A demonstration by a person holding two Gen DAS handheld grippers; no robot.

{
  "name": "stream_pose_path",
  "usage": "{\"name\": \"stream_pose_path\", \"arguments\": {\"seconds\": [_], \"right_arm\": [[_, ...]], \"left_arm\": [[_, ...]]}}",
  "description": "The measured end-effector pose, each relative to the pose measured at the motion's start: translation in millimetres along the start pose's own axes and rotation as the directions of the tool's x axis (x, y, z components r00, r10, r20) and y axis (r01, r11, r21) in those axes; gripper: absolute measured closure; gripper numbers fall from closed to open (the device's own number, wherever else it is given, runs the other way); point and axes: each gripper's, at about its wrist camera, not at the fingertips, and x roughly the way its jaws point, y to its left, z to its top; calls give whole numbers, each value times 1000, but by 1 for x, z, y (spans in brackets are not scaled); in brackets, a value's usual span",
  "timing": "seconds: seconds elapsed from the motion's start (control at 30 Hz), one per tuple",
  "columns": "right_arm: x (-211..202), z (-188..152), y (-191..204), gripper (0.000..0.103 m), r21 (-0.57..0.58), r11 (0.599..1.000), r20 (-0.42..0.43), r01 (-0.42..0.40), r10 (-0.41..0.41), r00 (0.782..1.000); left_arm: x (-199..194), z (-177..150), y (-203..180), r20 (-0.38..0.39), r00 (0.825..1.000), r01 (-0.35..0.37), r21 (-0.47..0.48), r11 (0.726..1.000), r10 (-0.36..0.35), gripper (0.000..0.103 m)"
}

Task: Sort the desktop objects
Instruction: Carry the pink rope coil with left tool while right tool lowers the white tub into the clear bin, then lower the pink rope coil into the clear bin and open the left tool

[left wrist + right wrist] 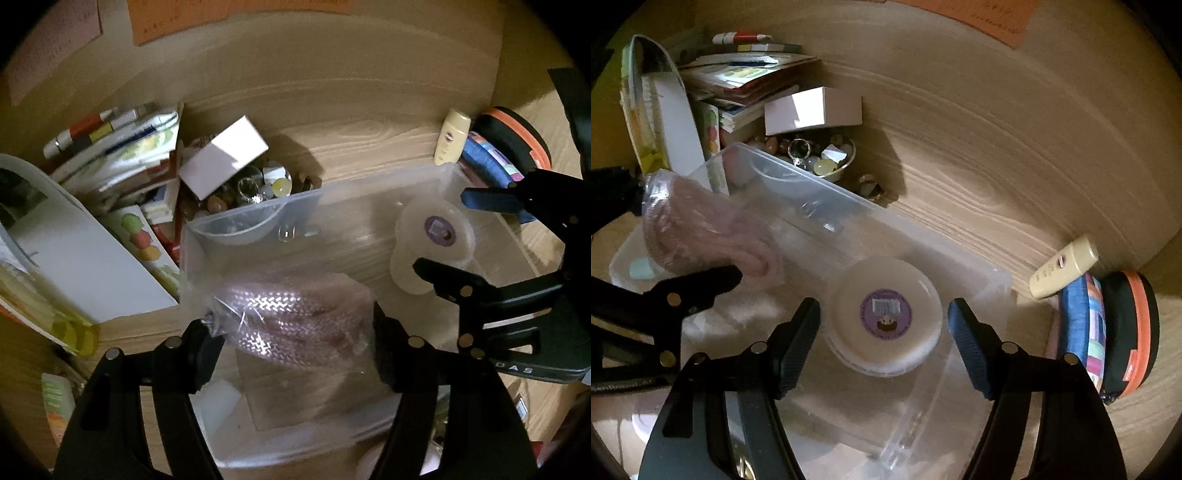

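Observation:
A clear plastic bin (255, 210) sits on the wooden desk, also in the right wrist view (820, 206). My left gripper (291, 347) has its jaws spread around a clear bag of pink knitted cord (291, 314), which hangs over the bin; whether the pads press it is unclear. The bag shows at the left in the right wrist view (701, 229). My right gripper (882, 347) is open above a round white container with a purple label (884, 314), which lies in the bin. In the left wrist view the right gripper (450, 229) stands wide open by that container (436, 236).
A bowl of beads and trinkets (809, 155) with a white box (812, 110) on it stands behind the bin. Stacked booklets (122, 147) lie at the left. A cream tube (1063, 273), a blue pouch (1082, 325) and an orange-black round case (1134, 332) sit at the right.

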Motion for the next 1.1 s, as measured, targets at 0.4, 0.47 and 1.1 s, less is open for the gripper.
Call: {"name": "stream_pose_path", "arguments": {"seconds": [0.4,0.47,1.1], "right_arm": [[-57,-19,-17,28,64,997,108,39,-45,993],[-62,-24,-18,28,88,995,114,34,-44,992],[-145,-84,-25,15,210,977,247,32,-85,965]], "left_arm": [[-43,-9,-9,82,996,-40,15,999,39,28],[-55,-11,-12,119,991,-63,18,998,61,28],[-149,-71,8,263,947,-166,-86,982,183,5]]}}
